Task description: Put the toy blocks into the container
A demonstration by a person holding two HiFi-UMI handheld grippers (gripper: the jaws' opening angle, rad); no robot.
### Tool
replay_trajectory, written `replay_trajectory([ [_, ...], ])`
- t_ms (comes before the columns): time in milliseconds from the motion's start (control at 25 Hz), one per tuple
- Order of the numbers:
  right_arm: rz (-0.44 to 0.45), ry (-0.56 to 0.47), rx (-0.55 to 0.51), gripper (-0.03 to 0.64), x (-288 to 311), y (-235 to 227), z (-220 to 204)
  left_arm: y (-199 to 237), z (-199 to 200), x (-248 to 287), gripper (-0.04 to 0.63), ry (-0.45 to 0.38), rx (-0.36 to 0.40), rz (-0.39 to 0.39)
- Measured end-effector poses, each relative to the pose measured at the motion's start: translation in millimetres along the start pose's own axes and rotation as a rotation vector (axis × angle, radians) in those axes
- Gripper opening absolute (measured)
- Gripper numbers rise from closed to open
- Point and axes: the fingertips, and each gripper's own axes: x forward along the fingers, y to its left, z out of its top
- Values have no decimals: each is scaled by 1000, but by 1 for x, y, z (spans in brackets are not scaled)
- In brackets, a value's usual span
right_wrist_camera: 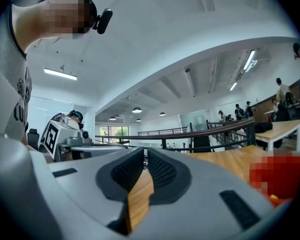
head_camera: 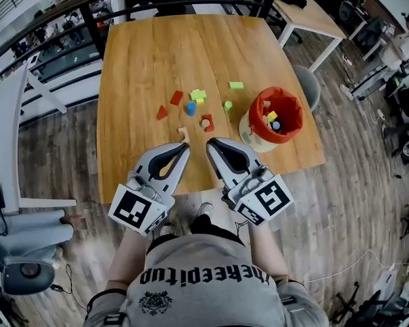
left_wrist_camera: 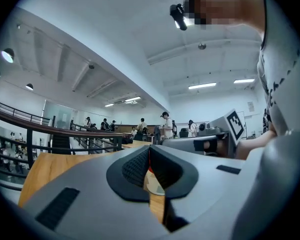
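Two tools are held side by side over the near edge of the desk (head_camera: 143,53), both pointing level toward its far side. The left tool (head_camera: 184,146) has its jaws brought together at the tips with nothing gripped between them. The right tool (head_camera: 210,144) is likewise closed tight and empty, and the right gripper view shows only bare desk wood through the slot behind its pads. The toy blocks lie loose on the desk just ahead of the tools. A pale beige block (head_camera: 184,133) sits just beyond the left tool's tip, and a red block with a pale round piece (head_camera: 206,122) sits just beyond the right tool's. Farther out are a red wedge (head_camera: 162,112), a red block (head_camera: 176,97), a blue block (head_camera: 191,107), a yellow-green block (head_camera: 198,95), a small green block (head_camera: 228,105) and, farthest of all, a flat green block (head_camera: 236,85). The container (head_camera: 296,118), a red bucket on a cream base, stands upright to the right of the blocks, near the desk's right edge and apart from both tools. A yellow piece (head_camera: 272,116) and a blue piece (head_camera: 276,125) lie inside it. A dark railing (head_camera: 88,5) runs beyond the desk's far side, and the person's grey shirt (head_camera: 211,271) fills the bottom of the head view.
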Motion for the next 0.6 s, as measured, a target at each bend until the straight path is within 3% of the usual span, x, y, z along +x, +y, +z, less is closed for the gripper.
replay_trajectory([
  [400, 126, -1, -1, 17, 7, -43, 3, 4, 4, 36, 14, -13, 25, 135],
  [600, 141, -5, 12, 18, 12, -50, -1, 7, 2, 42, 14, 1, 33, 146],
])
